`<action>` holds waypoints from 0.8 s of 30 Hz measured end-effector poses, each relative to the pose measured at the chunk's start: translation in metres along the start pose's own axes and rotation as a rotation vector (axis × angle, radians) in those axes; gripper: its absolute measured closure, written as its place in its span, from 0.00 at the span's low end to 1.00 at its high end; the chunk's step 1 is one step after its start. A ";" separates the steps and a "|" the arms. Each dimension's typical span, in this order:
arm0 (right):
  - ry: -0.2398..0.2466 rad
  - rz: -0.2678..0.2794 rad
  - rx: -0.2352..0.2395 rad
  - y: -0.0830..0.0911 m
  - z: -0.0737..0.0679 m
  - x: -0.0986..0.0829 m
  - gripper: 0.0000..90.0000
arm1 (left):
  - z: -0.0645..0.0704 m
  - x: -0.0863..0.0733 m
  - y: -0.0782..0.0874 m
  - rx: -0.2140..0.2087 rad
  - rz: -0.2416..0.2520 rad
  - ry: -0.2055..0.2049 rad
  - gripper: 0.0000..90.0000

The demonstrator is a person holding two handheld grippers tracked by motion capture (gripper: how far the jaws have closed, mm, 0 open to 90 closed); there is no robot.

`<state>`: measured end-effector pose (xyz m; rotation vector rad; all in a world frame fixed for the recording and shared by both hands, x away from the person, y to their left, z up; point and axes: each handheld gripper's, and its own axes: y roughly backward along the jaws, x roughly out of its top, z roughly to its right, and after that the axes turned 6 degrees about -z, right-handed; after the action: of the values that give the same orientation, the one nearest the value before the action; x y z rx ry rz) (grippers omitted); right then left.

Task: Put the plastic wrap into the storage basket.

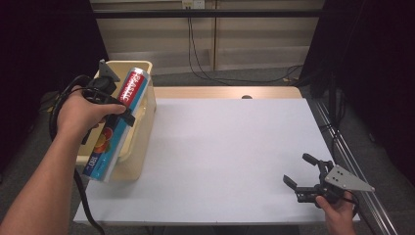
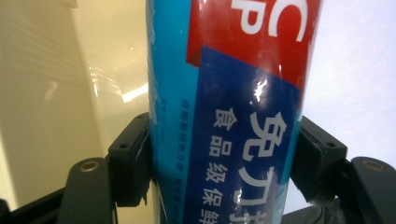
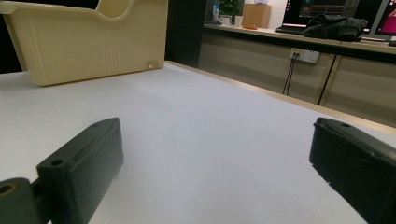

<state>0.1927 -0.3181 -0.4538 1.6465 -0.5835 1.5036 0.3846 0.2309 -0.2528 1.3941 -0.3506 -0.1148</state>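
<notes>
Looking down from above, the left gripper is clamped across the middle of a long box of plastic wrap, held over the cream bin at the left edge of the white table. The box runs near-to-far with a slight lean, its red end pointing away toward the far wall and its blue end down at the bin's near corner. The right gripper rests at the near right of the table, jaws spread wide and holding nothing, well apart from the box.

From the left gripper's own camera, the box stands between the two black jaws, which press its sides; the bin's pale inner wall lies behind it.

From the right gripper's camera, the open jaws frame bare table, with the bin far off to the left.

My guess is the box is either being lowered into the bin or lifted out of it; I cannot tell which. Either way the next move calls for keeping the long side in line with the bin so its ends clear the walls.
</notes>
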 end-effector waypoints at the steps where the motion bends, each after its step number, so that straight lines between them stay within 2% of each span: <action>1: -0.002 0.001 0.000 0.000 0.000 0.000 0.03 | -0.001 0.000 0.000 0.004 -0.002 0.006 0.36; 6: -0.001 -0.004 0.000 0.000 -0.001 0.000 0.03 | -0.010 -0.001 -0.003 0.003 0.001 0.034 0.36; 12: -0.002 0.000 0.001 0.000 -0.001 0.000 0.03 | -0.020 -0.002 -0.005 0.028 -0.001 0.069 0.36; 13: 0.000 -0.001 -0.001 0.000 0.000 0.000 0.03 | -0.021 -0.002 -0.007 0.030 0.001 0.085 0.36; 18: -0.006 -0.001 0.002 -0.001 -0.001 0.000 0.03 | -0.024 -0.003 -0.013 0.034 -0.012 0.101 0.35; 22: -0.004 0.000 0.003 -0.001 -0.001 0.000 0.03 | -0.024 -0.004 -0.018 0.052 -0.003 0.122 0.35; 24: 0.000 -0.001 0.004 -0.001 -0.001 0.000 0.03 | -0.023 -0.003 -0.019 0.063 -0.009 0.114 0.35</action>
<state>0.1930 -0.3163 -0.4540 1.6494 -0.5801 1.5049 0.3911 0.2501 -0.2748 1.4579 -0.2546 -0.0317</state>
